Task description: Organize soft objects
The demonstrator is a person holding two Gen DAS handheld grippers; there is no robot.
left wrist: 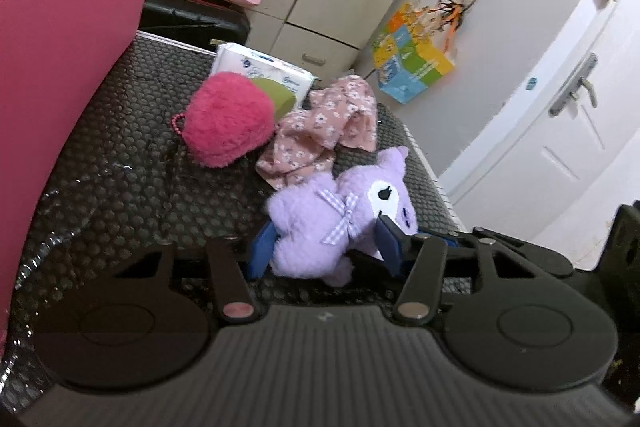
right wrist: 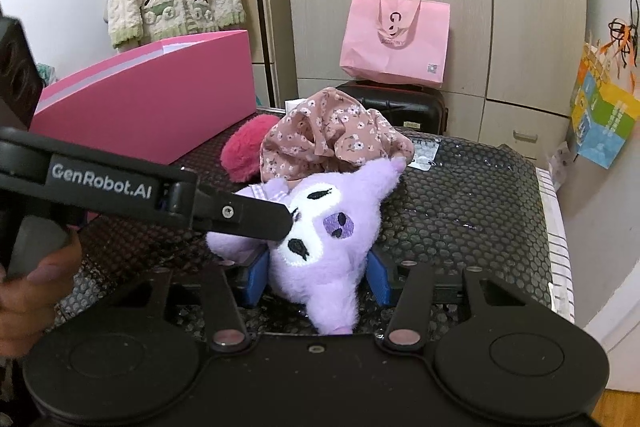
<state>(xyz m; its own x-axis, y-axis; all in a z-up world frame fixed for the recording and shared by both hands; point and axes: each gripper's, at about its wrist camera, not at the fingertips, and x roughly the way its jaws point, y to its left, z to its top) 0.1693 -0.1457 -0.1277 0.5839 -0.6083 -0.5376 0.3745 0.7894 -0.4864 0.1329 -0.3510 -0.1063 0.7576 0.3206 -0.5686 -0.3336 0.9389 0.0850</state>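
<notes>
The right gripper (right wrist: 318, 277) is closest in its own view. Its two blue fingers (right wrist: 254, 281) press on the sides of the purple plush toy (right wrist: 320, 227), pinching its head. One long ear of the toy points down toward the camera, and the other ear points up and to the right. So the head lies long from near to far, with the white face looking up.

The left gripper (left wrist: 328, 243) pinches the same toy (left wrist: 320, 223) from the other side. Its blue fingers (left wrist: 390, 241) squeeze the soft body near the checked bow. In this view the toy stretches from lower left to upper right, with the ear tip at the far end. In the right view, the black arm of the left gripper comes in from the left and touches the toy's face.

The toy lies on a black bubbly mat (right wrist: 460, 207) over the table, near its front edge.

Just behind the toy is a bunched-up pink flowered cloth (left wrist: 320, 131), touching the ear. Left of it sits a fuzzy dark pink pouch (left wrist: 228, 119). Behind the pouch is a white pack of wipes (left wrist: 264, 71).

A big pink box (right wrist: 160, 99) stands on the left side of the table.

Far back, a pink paper bag (right wrist: 394, 39) rests on a black suitcase (right wrist: 400, 105) by the cupboards.
</notes>
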